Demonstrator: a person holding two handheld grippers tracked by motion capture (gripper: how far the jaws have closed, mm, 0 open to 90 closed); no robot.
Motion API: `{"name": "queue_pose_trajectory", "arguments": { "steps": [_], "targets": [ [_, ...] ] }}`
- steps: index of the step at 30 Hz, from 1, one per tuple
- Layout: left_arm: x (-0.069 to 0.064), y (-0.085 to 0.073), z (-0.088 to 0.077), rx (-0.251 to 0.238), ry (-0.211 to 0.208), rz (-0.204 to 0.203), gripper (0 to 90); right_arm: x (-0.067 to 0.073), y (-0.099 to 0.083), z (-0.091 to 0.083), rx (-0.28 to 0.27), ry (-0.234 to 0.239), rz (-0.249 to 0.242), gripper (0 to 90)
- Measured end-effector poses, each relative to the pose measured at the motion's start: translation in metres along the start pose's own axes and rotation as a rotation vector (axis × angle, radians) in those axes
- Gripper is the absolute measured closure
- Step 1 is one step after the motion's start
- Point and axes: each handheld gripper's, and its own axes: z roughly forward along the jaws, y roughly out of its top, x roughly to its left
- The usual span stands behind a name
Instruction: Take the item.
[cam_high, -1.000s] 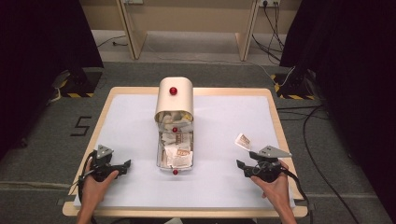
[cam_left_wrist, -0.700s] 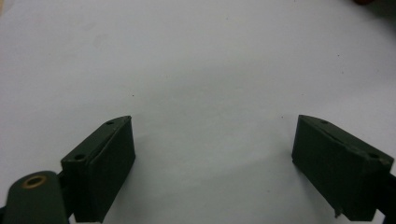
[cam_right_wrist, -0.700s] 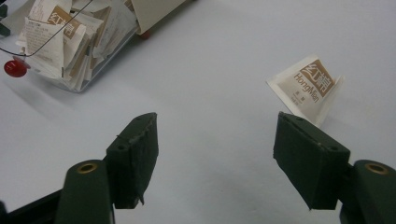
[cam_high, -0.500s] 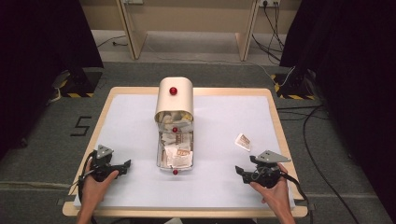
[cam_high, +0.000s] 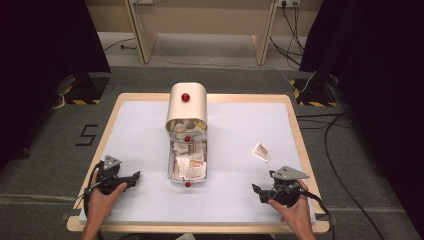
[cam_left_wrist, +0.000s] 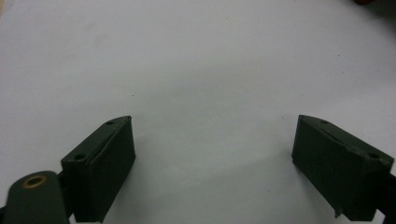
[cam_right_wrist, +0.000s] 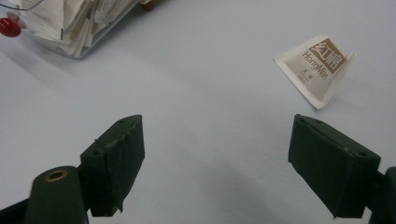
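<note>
Since the earlier frames the right tool (cam_high: 260, 190) has been drawn back slightly toward the worktop's (cam_high: 235, 210) near edge; the left tool (cam_high: 131, 178) is unmoved near the near-left corner. Both are wide open and empty — the sachet (cam_right_wrist: 318, 66) lies loose toward the right edge, apart from the open tin (cam_high: 175, 172) at mid-worktop. A pickup seems pending: the right tool would be advanced and closed over the sachet.

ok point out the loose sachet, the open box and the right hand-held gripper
loose sachet (cam_right_wrist: 316, 69), right gripper view, printed face
open box (cam_high: 171, 172), high view, left wall
right hand-held gripper (cam_high: 261, 190), high view, between its fingertips
</note>
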Motion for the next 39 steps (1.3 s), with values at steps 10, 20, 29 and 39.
{"name": "queue_pose_trajectory", "arguments": {
  "steps": [10,20,29,39],
  "targets": [
    [0.0,0.0,0.0,0.0,0.0,0.0,12.3,-0.003,-0.01,-0.007,-0.001,0.006,0.027,20.4],
    [0.0,0.0,0.0,0.0,0.0,0.0,12.3,0.002,-0.016,-0.01,0.015,0.017,0.01,20.7],
    [0.0,0.0,0.0,0.0,0.0,0.0,12.3,0.001,-0.026,-0.014,0.024,0.04,0.038,21.3],
    [0.0,0.0,0.0,0.0,0.001,0.0,12.3,0.006,-0.034,-0.015,0.053,0.056,0.034,21.5]
  ]
}}
